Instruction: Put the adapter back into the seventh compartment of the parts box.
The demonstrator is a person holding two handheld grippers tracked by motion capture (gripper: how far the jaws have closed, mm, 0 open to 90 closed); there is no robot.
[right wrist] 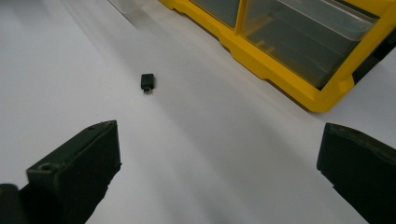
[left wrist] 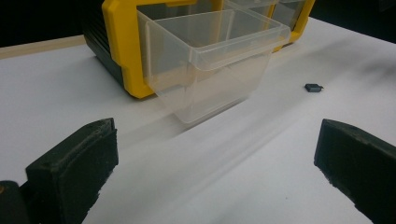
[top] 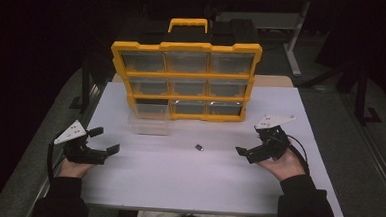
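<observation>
- Right gripper (top: 248, 152): jaws spread wide, nothing held, aimed at small black plastic adapter (right wrist: 147, 82).
- Left gripper (top: 105, 140): spread, nothing held, facing pulled-out clear plastic drawer (left wrist: 210, 60).
- Step, as judged: approach before pickup.
- Next: advance, straddle adapter, close jaws.

Organizer (top: 185, 80) standing at the table's (top: 177, 183) far edge, pulled-out drawer (top: 149, 122) just before its left column (resting on the table), small adapter (top: 199, 147) nearer, right of the drawer.

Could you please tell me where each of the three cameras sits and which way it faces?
High view: above the person's side, facing forward and down on the white table; shows forearms, left gripper, right gripper.
Left gripper view: rides the left gripper, facing the pulled-out clear drawer; own open jaws show.
Right gripper view: rides the right gripper, facing the small black part; own open jaws show.
Shared: both gripper views show the part and yellow organizer.
</observation>
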